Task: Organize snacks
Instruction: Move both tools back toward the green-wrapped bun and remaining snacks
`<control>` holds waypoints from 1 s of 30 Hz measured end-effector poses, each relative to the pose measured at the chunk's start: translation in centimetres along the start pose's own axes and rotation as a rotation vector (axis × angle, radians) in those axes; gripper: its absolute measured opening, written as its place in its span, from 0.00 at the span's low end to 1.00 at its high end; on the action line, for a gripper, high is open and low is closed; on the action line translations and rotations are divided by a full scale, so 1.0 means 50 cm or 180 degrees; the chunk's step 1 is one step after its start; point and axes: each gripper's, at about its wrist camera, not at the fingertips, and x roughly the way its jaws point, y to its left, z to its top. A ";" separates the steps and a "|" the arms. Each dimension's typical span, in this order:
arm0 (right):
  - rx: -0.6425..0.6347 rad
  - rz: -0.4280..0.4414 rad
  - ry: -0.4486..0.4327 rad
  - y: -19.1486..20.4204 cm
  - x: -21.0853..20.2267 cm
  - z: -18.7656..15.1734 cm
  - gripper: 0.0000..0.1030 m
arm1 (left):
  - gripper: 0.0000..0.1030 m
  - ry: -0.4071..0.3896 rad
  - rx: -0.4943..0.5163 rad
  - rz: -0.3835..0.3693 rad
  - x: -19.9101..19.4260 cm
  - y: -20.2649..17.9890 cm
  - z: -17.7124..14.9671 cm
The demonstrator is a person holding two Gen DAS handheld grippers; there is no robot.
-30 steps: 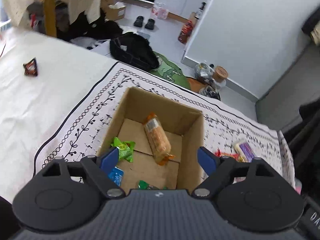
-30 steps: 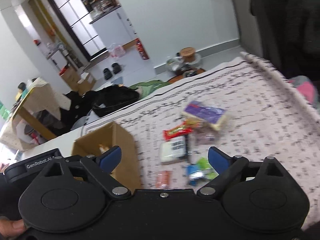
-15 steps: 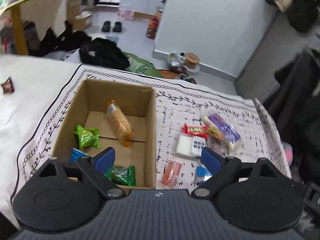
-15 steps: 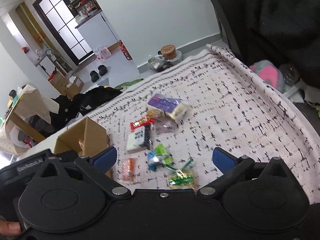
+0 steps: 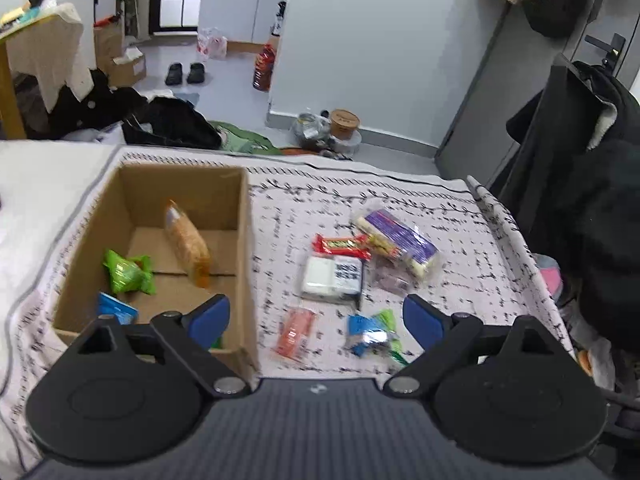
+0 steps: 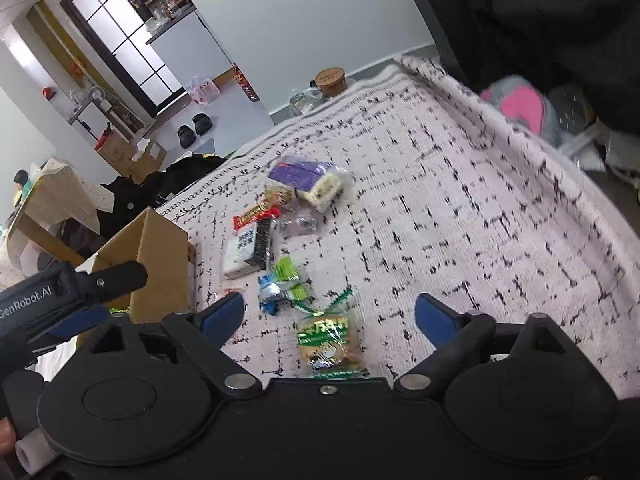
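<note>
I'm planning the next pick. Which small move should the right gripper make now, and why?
Probably lower the right gripper onto the green cookie packet. That packet lies on the cloth just below its open, empty jaws, which have just been closing, while the box already holds other snacks.

Matt cardboard box (image 5: 132, 204); woven tablecloth (image 6: 460, 208); glossy plastic wrappers (image 6: 326, 340) (crinkled).

"GenRobot.AI" stands in white on the black left gripper (image 6: 80, 312) body.

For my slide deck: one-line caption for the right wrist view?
Open right gripper hovers over a green snack bag, loose snacks and cardboard box beyond.
</note>
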 end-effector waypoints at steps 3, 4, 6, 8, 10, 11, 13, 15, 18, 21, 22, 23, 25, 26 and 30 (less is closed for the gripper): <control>0.0103 0.0050 0.0067 -0.015 0.015 -0.004 0.78 | 0.88 0.0010 0.0058 -0.0080 0.015 -0.017 -0.008; 0.0111 0.0039 0.0092 -0.017 0.022 -0.005 0.76 | 0.88 0.0005 0.0093 -0.0099 0.022 -0.024 -0.009; 0.0116 0.0036 0.0154 -0.019 0.036 -0.007 0.70 | 0.86 0.0038 0.0124 -0.0099 0.036 -0.034 -0.015; 0.0134 0.0052 0.0235 -0.021 0.051 -0.007 0.68 | 0.78 0.0120 0.0095 -0.0120 0.057 -0.037 -0.021; 0.0148 0.0070 0.0277 -0.021 0.062 -0.008 0.68 | 0.71 0.0224 0.0051 -0.0088 0.083 -0.032 -0.027; 0.0146 0.0079 0.0301 -0.020 0.069 -0.008 0.68 | 0.67 0.0265 0.0024 -0.0067 0.094 -0.028 -0.030; 0.0100 0.0121 0.0331 -0.013 0.081 -0.011 0.68 | 0.67 0.0317 -0.0004 -0.0051 0.113 -0.022 -0.034; 0.0052 0.0132 0.0369 -0.007 0.093 -0.014 0.68 | 0.66 0.0348 -0.0014 -0.0032 0.129 -0.018 -0.037; 0.0052 0.0121 0.0426 -0.003 0.109 -0.015 0.70 | 0.65 0.0357 -0.0036 0.0027 0.151 -0.019 -0.044; 0.0073 0.0084 0.0444 -0.001 0.121 -0.015 0.79 | 0.65 0.0268 0.0069 0.0109 0.162 -0.031 -0.044; 0.0077 0.0082 0.0461 -0.001 0.127 -0.016 0.80 | 0.66 0.0252 0.0063 0.0123 0.164 -0.031 -0.043; 0.0081 0.0077 0.0483 0.001 0.134 -0.016 0.80 | 0.66 0.0232 0.0065 0.0149 0.166 -0.032 -0.043; 0.0083 0.0037 0.0538 0.004 0.148 -0.019 0.80 | 0.66 0.0244 0.0117 0.0239 0.172 -0.034 -0.044; 0.0082 0.0028 0.0555 0.005 0.152 -0.019 0.80 | 0.68 0.0268 0.0139 0.0305 0.174 -0.034 -0.044; 0.0075 0.0009 0.0605 0.009 0.162 -0.023 0.84 | 0.73 0.0384 0.0099 0.0654 0.185 -0.016 -0.046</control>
